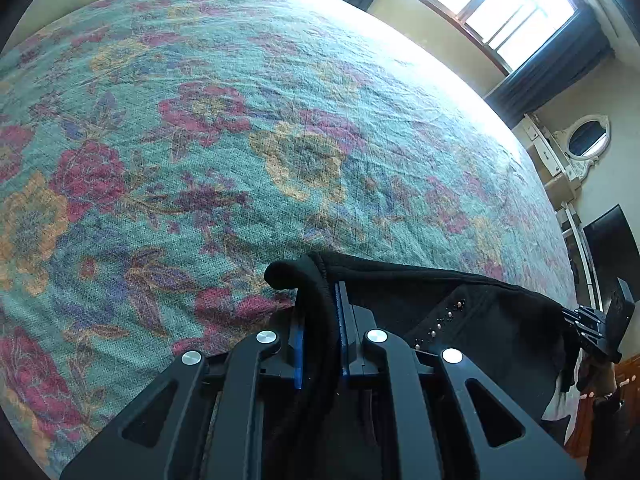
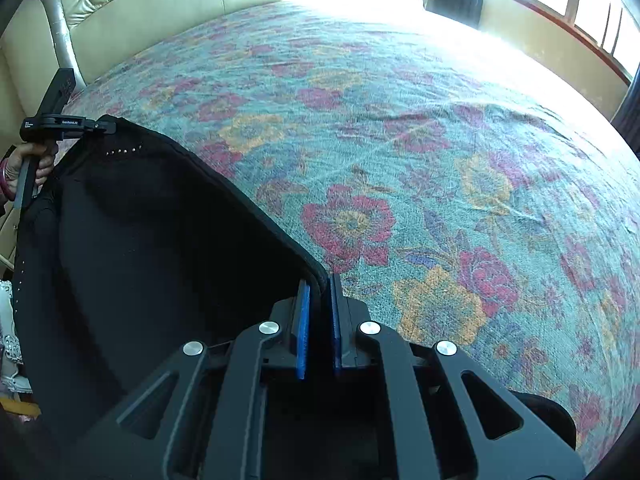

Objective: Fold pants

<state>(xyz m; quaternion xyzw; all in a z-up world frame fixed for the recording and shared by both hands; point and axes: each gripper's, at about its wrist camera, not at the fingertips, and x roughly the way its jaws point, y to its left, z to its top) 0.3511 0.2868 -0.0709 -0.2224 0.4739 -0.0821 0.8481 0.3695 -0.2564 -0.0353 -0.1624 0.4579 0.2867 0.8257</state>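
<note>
Pants: the black pants (image 2: 152,240) hung between your two grippers, held above the near side of the bed, not lying flat on it.
Left gripper: your left gripper (image 1: 320,320) was clamped on a thick rolled edge of the fabric, which ran down between its blue pads (image 1: 298,344); a stub of cloth stuck out past the fingertips.
Right gripper: your right gripper (image 2: 319,304) pinched a thin hem at the other end, with the pads nearly together on it.
Long axis: the held edge ran taut from one gripper to the other, crosswise to both cameras' forward line; the rest of the cloth dropped below that edge.
Direction: you could not tell from these views which end was waist and which was leg.
Studs: a short row of small studs (image 1: 442,322) sat on the cloth near your left gripper.
Bed: the floral bedspread (image 2: 400,152) lay smooth beyond the garment, with a cream padded headboard (image 2: 132,4) at its far left.
</note>
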